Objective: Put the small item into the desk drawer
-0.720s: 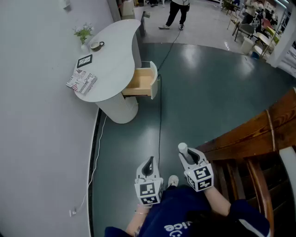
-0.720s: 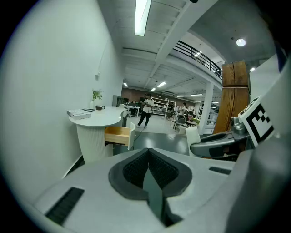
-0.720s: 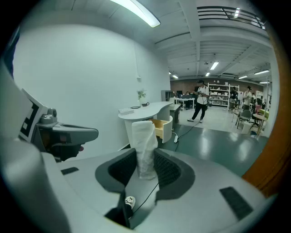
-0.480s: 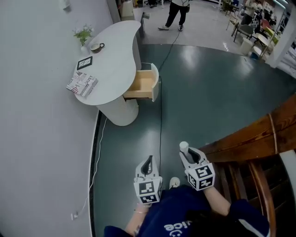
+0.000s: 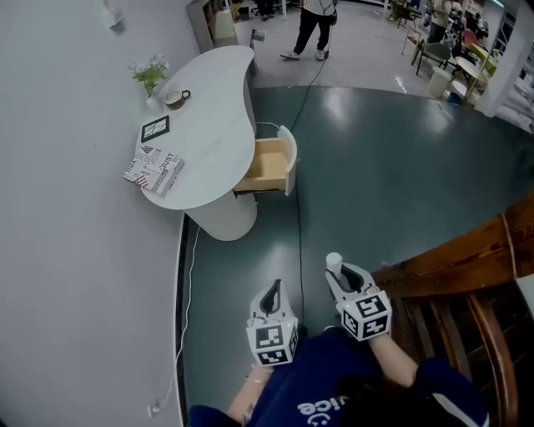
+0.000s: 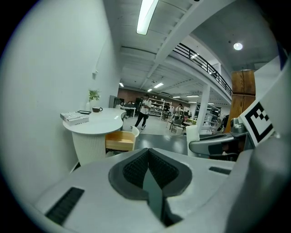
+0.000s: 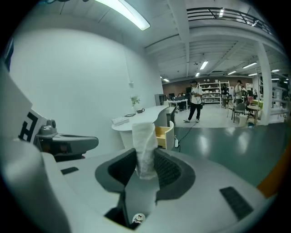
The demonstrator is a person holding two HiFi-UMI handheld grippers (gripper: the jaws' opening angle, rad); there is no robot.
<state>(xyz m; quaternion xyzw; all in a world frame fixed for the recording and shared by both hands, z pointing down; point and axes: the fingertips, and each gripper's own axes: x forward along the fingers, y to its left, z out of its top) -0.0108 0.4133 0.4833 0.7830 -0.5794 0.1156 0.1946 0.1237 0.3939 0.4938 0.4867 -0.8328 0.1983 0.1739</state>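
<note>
A small white roll point(image 7: 144, 146) stands upright between the jaws of my right gripper point(image 5: 337, 273), which is shut on it; the same small white roll point(image 5: 333, 262) pokes out above the jaws in the head view. My left gripper point(image 5: 271, 296) is beside it, shut and holding nothing. Both are held low over the dark green floor, well short of the white curved desk point(image 5: 213, 108). The desk's wooden drawer point(image 5: 269, 165) stands pulled open, its inside bare; in the right gripper view the drawer point(image 7: 164, 136) shows straight ahead behind the roll.
On the desk lie a patterned book point(image 5: 154, 170), a framed picture point(image 5: 155, 128), a cup point(image 5: 176, 97) and a small plant point(image 5: 149, 76). A black cable point(image 5: 299, 225) runs along the floor. A wooden railing point(image 5: 455, 258) is at the right. A person point(image 5: 314, 25) walks far off.
The desk and drawer have shifted down and right in the head view, nearer to me. Both grippers keep their hold and spacing.
</note>
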